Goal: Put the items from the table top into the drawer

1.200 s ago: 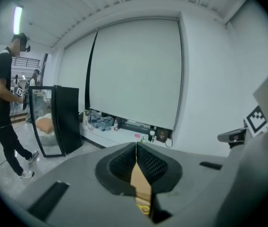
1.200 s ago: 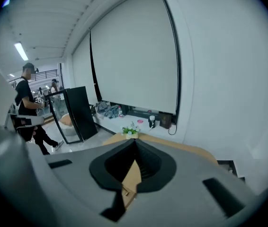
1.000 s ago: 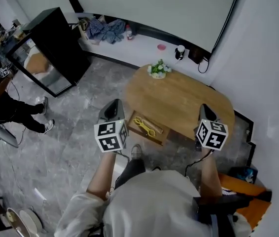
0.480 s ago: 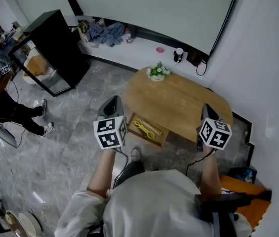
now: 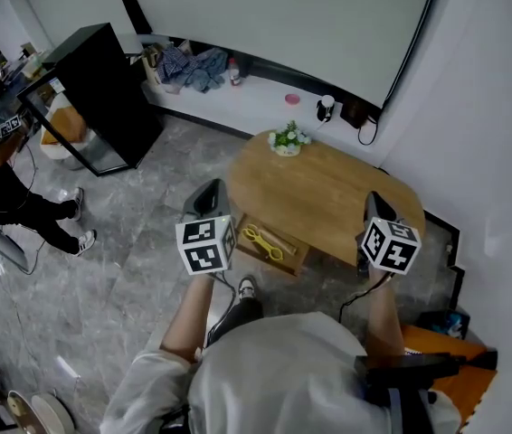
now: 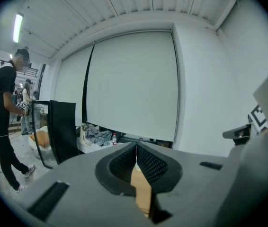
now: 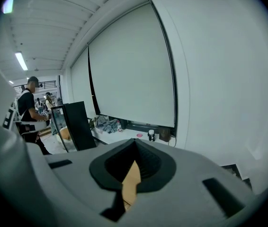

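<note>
From the head view, the left gripper (image 5: 207, 188) was held out at about 11 o'clock of the person's chest and the right gripper (image 5: 374, 199) at about 1 o'clock. Each was clenched, its jaws pressed together on nothing, with only a sliver of wood showing past them in its own view. Between the two, just at 2 o'clock of the left gripper, the drawer (image 5: 294, 240) stood pulled out from the near edge of the oval wooden table (image 5: 328, 193). A yellow scissor-shaped item (image 5: 263, 240) lay inside it. Farther on, a small potted plant (image 5: 288, 137) stood at the table's 11 o'clock rim. Beyond ran a white ledge (image 5: 256, 89) with crumpled clothes (image 5: 193, 61), and a black cabinet (image 5: 102, 80) stood off at 10 o'clock.
</note>
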`<state>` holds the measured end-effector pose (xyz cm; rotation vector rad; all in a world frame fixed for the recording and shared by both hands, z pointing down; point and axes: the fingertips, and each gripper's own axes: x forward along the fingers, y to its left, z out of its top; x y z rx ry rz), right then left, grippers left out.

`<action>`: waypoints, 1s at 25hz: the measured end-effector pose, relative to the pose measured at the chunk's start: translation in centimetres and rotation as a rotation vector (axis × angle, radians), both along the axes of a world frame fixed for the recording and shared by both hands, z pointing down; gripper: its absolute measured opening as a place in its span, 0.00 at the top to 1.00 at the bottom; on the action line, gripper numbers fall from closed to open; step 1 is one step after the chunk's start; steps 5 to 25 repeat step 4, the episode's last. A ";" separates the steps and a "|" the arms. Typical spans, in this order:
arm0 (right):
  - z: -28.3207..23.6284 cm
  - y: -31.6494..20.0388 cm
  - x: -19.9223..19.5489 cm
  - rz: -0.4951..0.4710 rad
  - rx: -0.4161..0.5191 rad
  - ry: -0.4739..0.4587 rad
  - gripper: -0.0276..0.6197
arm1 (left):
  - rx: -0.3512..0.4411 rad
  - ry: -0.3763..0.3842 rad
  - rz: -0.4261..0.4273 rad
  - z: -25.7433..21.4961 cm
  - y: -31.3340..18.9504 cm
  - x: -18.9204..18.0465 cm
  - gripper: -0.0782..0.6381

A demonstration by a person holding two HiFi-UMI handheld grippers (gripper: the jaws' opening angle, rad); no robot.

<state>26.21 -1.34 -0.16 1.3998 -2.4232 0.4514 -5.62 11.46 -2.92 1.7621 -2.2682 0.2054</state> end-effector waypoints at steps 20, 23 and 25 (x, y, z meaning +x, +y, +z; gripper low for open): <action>0.0 -0.4 -0.4 -0.002 0.006 0.012 0.97 | -0.001 0.014 -0.002 0.1 -0.4 -0.3 0.88; 0.0 -0.4 -0.4 -0.002 0.006 0.012 0.97 | -0.001 0.014 -0.002 0.1 -0.4 -0.3 0.88; 0.0 -0.4 -0.4 -0.002 0.006 0.012 0.97 | -0.001 0.014 -0.002 0.1 -0.4 -0.3 0.88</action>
